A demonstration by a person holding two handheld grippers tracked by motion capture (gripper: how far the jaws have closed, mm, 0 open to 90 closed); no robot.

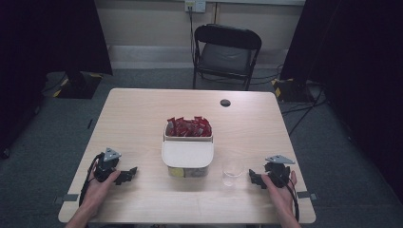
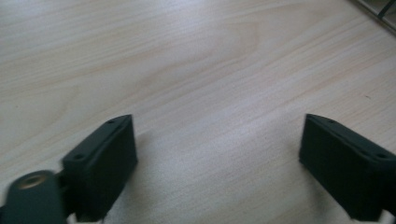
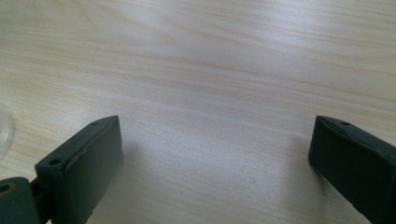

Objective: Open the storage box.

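Note:
A white box stands at the middle of the pale wooden table. Its far compartment is full of red packets, and a white lid covers the near part. A clear plastic cup stands empty just right of the box. My left gripper rests on the table left of the box, pointing toward it, and it is open. Between its jaws is bare wood in the left gripper view. My right gripper lies right of the cup, open over bare wood. The cup's rim shows at the far left of the right gripper view.
A small black round disc sits in the tabletop behind the box. A black folding chair stands beyond the far edge. Dark curtains hang at both sides, with cables on the grey floor. Bare wood surrounds the box on the left and far sides.

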